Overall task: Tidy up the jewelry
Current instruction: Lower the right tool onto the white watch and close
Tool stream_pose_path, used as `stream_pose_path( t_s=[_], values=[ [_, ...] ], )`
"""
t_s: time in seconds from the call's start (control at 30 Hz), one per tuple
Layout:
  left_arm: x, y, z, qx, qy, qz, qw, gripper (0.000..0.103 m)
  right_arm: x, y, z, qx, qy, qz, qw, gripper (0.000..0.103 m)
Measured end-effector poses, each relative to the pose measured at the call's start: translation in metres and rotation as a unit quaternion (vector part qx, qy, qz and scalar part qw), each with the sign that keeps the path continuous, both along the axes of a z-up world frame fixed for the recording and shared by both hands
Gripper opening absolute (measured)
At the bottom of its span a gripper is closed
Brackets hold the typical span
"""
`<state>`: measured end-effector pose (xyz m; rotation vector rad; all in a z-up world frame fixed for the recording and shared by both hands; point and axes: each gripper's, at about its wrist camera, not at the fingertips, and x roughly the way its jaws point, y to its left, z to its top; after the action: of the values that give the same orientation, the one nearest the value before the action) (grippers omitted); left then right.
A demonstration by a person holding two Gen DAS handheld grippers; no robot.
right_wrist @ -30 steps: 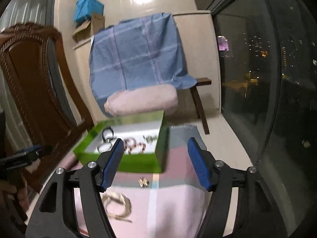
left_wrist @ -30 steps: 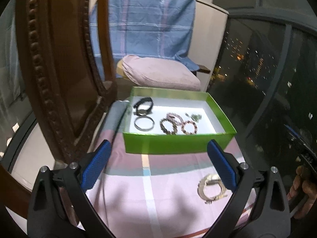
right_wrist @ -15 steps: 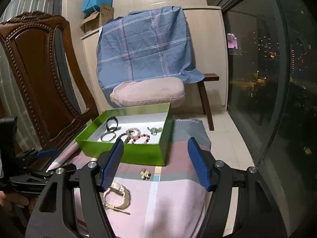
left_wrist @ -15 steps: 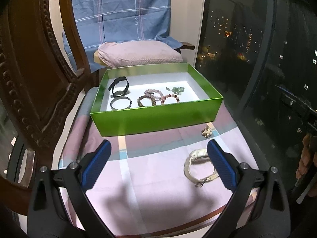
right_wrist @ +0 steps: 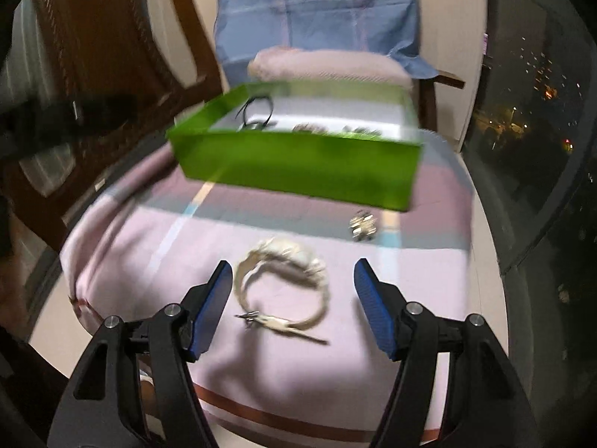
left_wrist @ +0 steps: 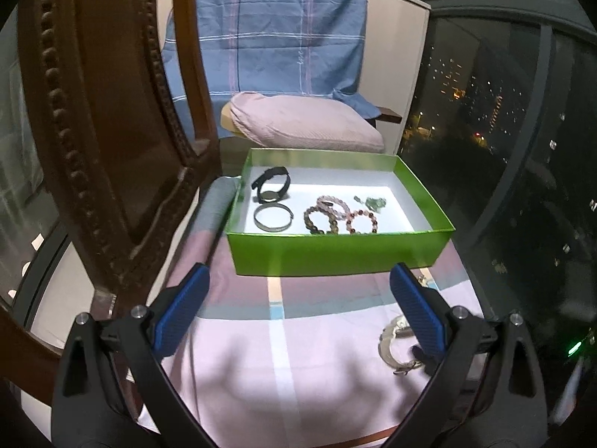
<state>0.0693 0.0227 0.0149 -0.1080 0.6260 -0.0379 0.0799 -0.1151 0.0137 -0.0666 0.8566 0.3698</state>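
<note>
A green box sits on a pink checked cloth and holds a black watch, a metal bangle, beaded bracelets and a green trinket. A pale watch lies on the cloth in front of the box. My right gripper is open, its blue pads on either side of that watch and not touching it. A small silver brooch lies nearer the box. My left gripper hangs open and empty before the box.
A carved wooden chair back rises at the left. Behind the box lies a pink cushion under a blue plaid cloth. Dark window glass runs along the right. The cloth's front edge drops off close to me.
My right gripper has dropped and tilted down toward the pale watch, which now sits between its pads. The left gripper swung out and back, ending close to its earlier view.
</note>
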Motion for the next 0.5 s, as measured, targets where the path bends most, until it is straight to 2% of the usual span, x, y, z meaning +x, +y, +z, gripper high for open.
stream_pose_path(
  t_s=[0.27, 0.4, 0.5],
  values=[
    [-0.003, 0.014, 0.004, -0.009, -0.003, 0.008, 0.9999, 0.096, 0.016, 0.019, -0.027, -0.015, 0.029, -0.028, 0.999, 0.067],
    [-0.004, 0.017, 0.003, -0.013, 0.000, 0.009, 0.9999, 0.096, 0.021, 0.017, -0.033, -0.010, 0.036, -0.035, 0.999, 0.067],
    [-0.002, 0.015, 0.002, -0.012, 0.002, 0.007, 0.9999, 0.096, 0.021, 0.017, -0.031, -0.008, 0.034, -0.031, 0.999, 0.062]
  ],
)
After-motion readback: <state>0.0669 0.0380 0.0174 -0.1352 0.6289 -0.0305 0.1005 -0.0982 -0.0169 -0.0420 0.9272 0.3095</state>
